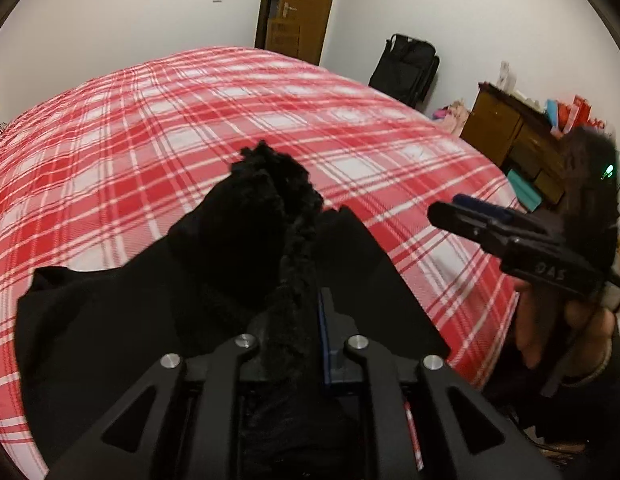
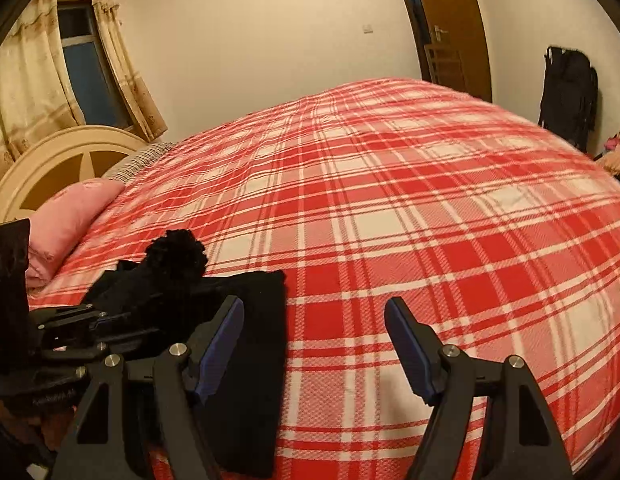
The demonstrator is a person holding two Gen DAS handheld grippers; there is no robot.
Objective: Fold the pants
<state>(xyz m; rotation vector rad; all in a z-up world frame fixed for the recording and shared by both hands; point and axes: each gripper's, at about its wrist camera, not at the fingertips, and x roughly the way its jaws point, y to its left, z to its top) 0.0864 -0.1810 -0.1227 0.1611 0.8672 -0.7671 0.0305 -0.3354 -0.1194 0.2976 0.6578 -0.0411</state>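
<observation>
**Black pants bunched in the left hand-held gripper on the plaid bed**

Only the right wrist view takes in the head of the bed (image 2: 390, 208): a cream arched headboard (image 2: 66, 160), a pink pillow (image 2: 70, 216) and a curtained window (image 2: 86, 64) behind them. Only the left wrist view takes in the other side of the room, with a brown chest of drawers (image 1: 506, 128) and coloured bags on top of it. Both views show the red-and-white plaid bedspread, pale walls, a brown door (image 1: 306, 4) and a black bag (image 1: 406, 68) leaning on the wall.

The black pants (image 1: 238, 248) lie at the near edge of the bed, partly flat, with a fleecy bunch rising between the jaws of the left hand-held gripper (image 1: 302, 280), which is clamped on that cloth. The right hand-held gripper (image 2: 314, 344) stands with its jaws wide apart and nothing between them, just beside the flat part of the pants, over bare bedspread. In the left wrist view it appears from the side, held in a hand (image 1: 566, 320).

White letters on its side read "DAS", seen upside down. Small writing on the left gripper's body is too blurred to read.
</observation>
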